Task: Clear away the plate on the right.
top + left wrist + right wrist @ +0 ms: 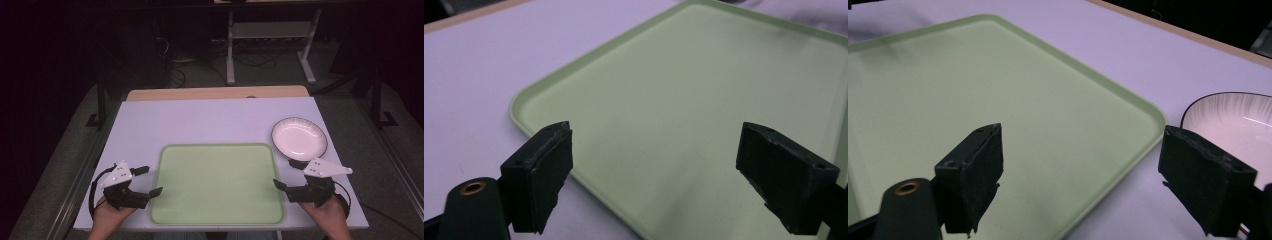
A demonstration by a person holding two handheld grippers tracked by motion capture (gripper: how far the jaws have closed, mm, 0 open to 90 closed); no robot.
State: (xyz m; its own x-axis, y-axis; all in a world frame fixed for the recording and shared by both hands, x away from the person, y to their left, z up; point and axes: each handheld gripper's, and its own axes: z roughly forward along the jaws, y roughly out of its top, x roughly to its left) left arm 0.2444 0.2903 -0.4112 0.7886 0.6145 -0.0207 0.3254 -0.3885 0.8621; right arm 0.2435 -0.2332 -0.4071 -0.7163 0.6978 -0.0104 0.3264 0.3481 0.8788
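High view looks down from above; both gripper views closely share the green tray (218, 212).

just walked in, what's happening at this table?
Nothing is being handled yet. A person holds the left gripper at the left edge of a green tray and the right gripper at its right edge. Both are open and empty, jaws pointing inward over the tray. The tray has nothing on it. A white plate with a dark rim sits on the table beside the tray's far right corner, also empty.
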